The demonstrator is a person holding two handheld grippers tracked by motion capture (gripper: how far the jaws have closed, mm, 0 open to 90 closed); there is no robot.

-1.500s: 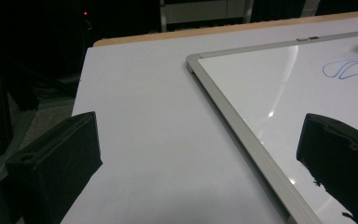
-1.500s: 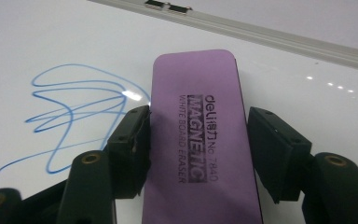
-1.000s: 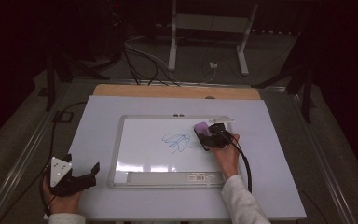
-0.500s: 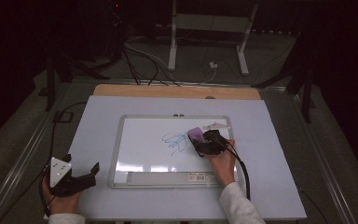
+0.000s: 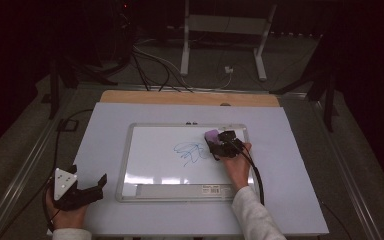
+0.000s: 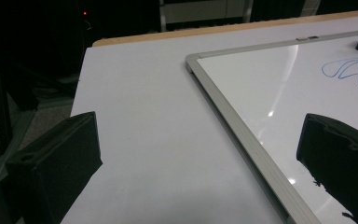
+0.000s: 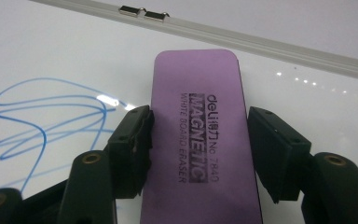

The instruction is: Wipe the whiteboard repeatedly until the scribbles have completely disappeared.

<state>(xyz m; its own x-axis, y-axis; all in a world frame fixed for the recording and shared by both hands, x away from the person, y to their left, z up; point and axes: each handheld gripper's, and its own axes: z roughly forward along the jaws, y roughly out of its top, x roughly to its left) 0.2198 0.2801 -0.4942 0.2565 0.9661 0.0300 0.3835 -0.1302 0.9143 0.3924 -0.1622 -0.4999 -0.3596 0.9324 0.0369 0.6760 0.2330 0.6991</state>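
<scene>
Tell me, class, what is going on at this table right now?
A person is wiping a whiteboard that lies flat on the table. The right gripper has its jaws clamped on the sides of a purple magnetic eraser, which sits on the board just right of a blue scribble. The scribble is not yet wiped away. The left gripper rests off the board near the table's left front corner, jaws open and empty.

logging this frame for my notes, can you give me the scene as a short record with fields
work in hand: wiping blue scribble off whiteboard
right tongs: shut on purple eraser, pads on its long sides
eraser place: flat on board, just right of the scribble in the high view
scribble: mostly unwiped
left tongs: open, holding nothing, at table's near left corner beside board frame
</scene>
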